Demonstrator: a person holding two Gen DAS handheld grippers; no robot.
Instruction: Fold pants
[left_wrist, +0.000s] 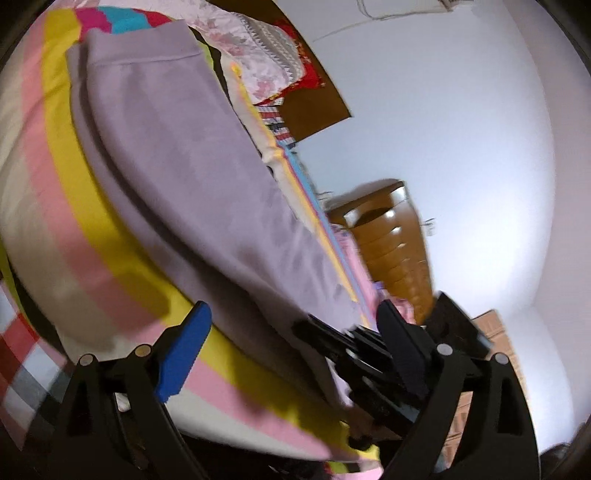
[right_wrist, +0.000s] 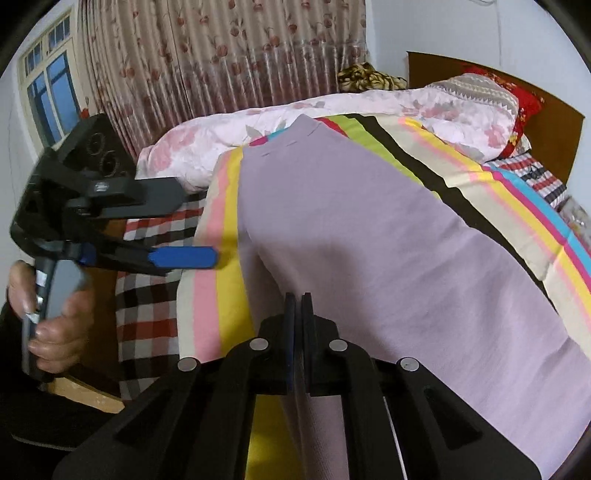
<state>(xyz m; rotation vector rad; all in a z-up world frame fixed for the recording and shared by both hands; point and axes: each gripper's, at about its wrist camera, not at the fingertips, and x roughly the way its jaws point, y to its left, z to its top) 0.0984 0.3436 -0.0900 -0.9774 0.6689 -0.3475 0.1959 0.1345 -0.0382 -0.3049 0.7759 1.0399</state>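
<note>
Partly hidden—pants (right_wrist: 369, 240) edge pinched inside right claw (right_wrist: 298, 299).

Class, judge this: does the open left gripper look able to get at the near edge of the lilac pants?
Probably yes: the left gripper is open beside the lilac pants, over the striped sheet, with nothing between them.

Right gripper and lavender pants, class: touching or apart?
Touching. In the right wrist view, the right gripper has its jaws shut on the near edge of the lavender pants, with fabric pinched between the pads and trailing below them.
</note>
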